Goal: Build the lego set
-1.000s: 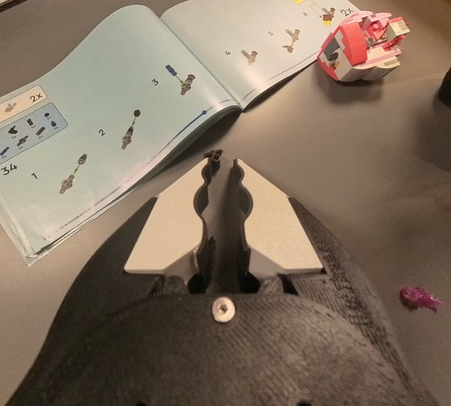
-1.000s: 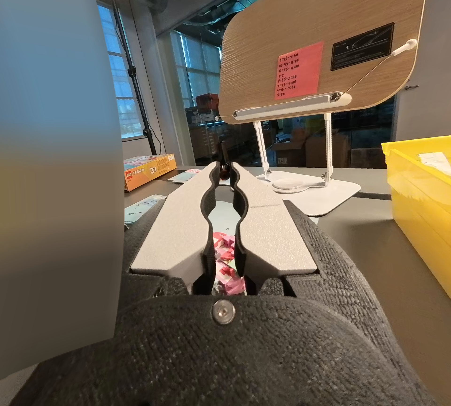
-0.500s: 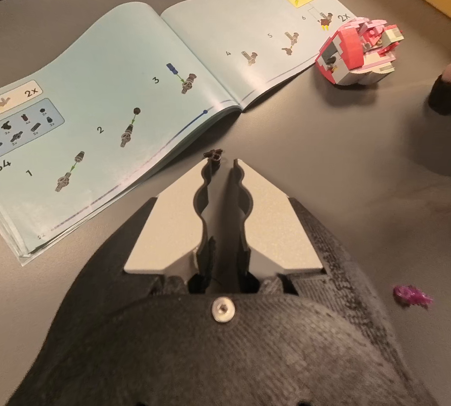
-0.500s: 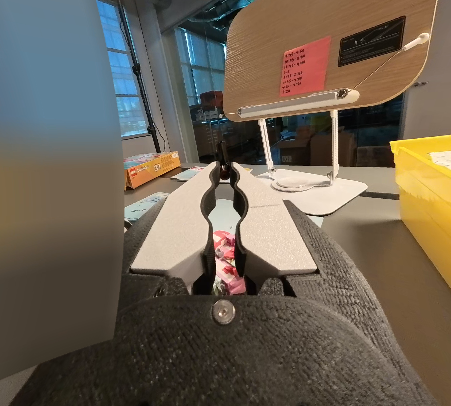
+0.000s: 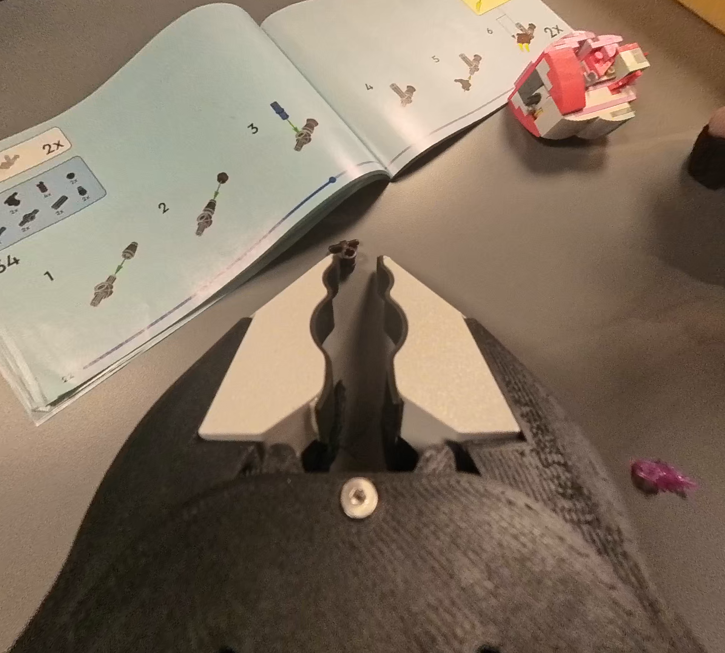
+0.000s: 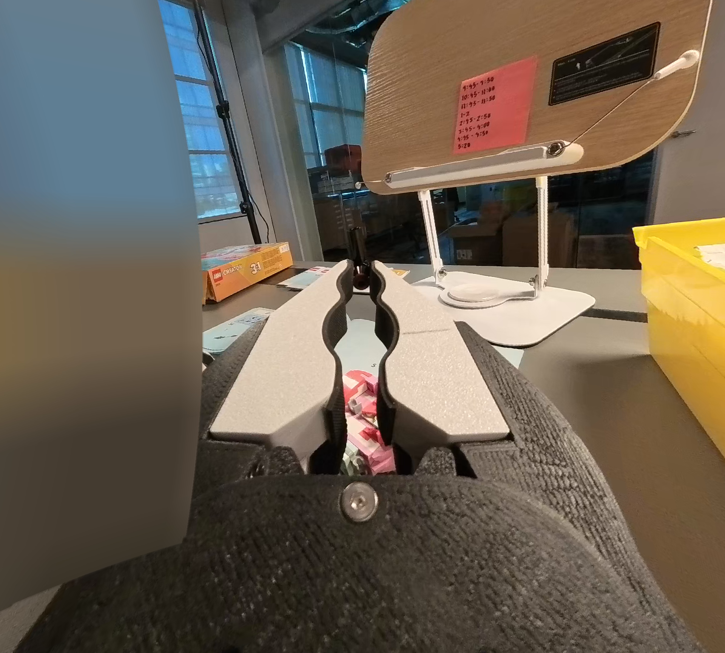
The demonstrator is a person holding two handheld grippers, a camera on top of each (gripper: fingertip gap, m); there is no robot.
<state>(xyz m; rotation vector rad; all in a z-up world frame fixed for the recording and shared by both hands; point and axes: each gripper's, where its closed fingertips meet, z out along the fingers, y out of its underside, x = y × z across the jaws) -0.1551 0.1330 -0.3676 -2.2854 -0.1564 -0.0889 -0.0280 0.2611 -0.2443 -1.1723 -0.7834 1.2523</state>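
Observation:
My left gripper point(image 5: 363, 261) hovers over the grey table point(image 5: 510, 281), just past the near edge of an open light-blue instruction booklet point(image 5: 196, 147). A small dark brown toy-brick piece point(image 5: 344, 251) sticks out at its tips, pressed to the left fingertip point(image 5: 331, 273); a slit shows beside the right one. My right gripper point(image 6: 357, 273) is shut on a dark bar piece with a red-brown round end point(image 6: 357, 261) that stands up from its tips. A pink, red and white brick model point(image 5: 576, 85) lies by the booklet's right page and shows under my right gripper point(image 6: 365, 422).
A purple translucent piece point(image 5: 663, 481) lies at the right. A dark shape point(image 5: 710, 159) enters at the right edge. A wooden book stand point(image 6: 549, 65) on a white base point(image 6: 510, 304), a yellow bin point(image 6: 690, 320) and an orange box point(image 6: 243, 269) stand farther off. The gap from one gripper's tips to the other's is roughly 20 centimeters.
Both views drift only slightly. The dark brown piece stays at my left fingertips and the bar piece stays in my right grasp.

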